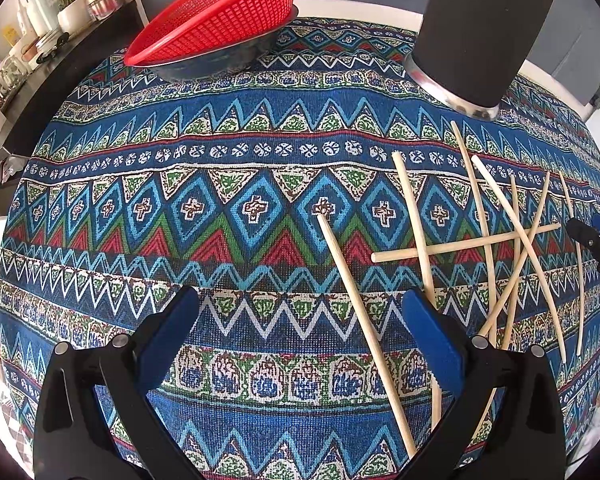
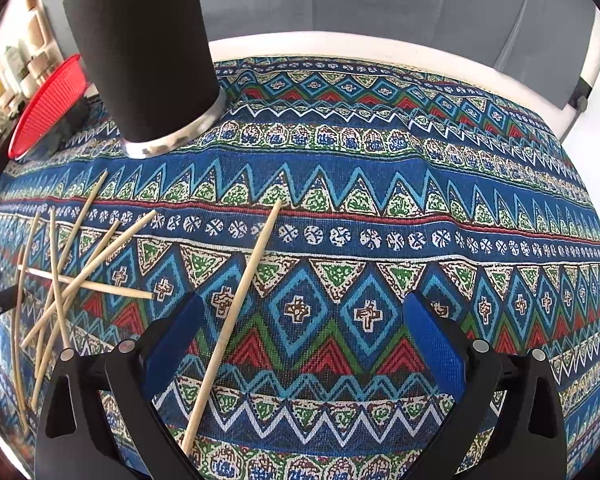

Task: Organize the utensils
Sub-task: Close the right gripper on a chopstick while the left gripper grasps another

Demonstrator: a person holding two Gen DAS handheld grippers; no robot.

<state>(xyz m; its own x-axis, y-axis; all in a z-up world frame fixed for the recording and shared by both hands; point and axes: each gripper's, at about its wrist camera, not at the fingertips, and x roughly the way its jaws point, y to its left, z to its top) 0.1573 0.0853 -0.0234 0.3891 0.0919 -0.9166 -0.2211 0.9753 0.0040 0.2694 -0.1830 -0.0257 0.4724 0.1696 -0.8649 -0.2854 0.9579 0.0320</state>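
Observation:
Several wooden chopsticks [image 1: 500, 248] lie crossed in a loose pile on the patterned tablecloth [image 1: 220, 184]; the right wrist view shows this pile [image 2: 60, 292] at its left. A tall black cylindrical holder [image 1: 480, 32] with a metal base stands upright behind them, also seen from the right wrist [image 2: 140, 48]. My left gripper [image 1: 300, 298] is open, low over the cloth, and one separate chopstick [image 1: 364, 328] lies between its jaws near the right finger. My right gripper [image 2: 305, 303] is open too, and a single chopstick [image 2: 236, 320] lies slanted beside its left finger.
A red mesh basket [image 1: 220, 20] rests tilted on a dark bowl at the table's far side, and shows at the left edge [image 2: 48, 108] in the right wrist view. A shelf with jars [image 1: 40, 32] stands beyond the table. The table's white rim [image 2: 380, 46] bounds the cloth.

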